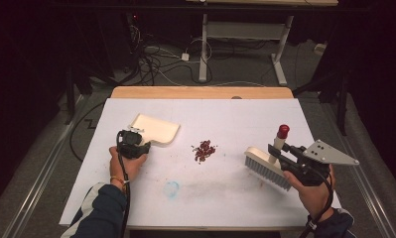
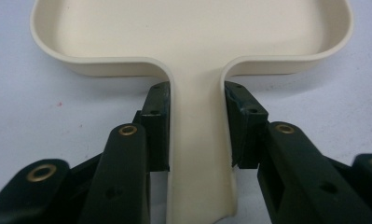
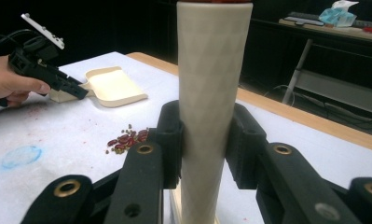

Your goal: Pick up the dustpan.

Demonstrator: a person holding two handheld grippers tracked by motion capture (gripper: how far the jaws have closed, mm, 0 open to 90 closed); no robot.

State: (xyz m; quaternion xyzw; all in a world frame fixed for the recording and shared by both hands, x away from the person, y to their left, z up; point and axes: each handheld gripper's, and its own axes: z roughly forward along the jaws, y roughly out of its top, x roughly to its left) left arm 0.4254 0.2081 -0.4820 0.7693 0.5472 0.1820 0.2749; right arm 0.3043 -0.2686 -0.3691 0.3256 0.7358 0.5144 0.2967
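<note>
While the left gripper (image 2: 195, 126) clamps the dustpan (image 2: 193, 37) handle, the right gripper (image 3: 206, 140) grips the brush (image 1: 268, 167) handle at three o'clock of the beans (image 1: 204, 150).

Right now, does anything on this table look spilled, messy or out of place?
Yes. A small pile of dark red bits lies spilled on the white table, between the cream dustpan and the brush. A blue smudge and faint reddish streaks also stain the sheet nearer the person.
</note>
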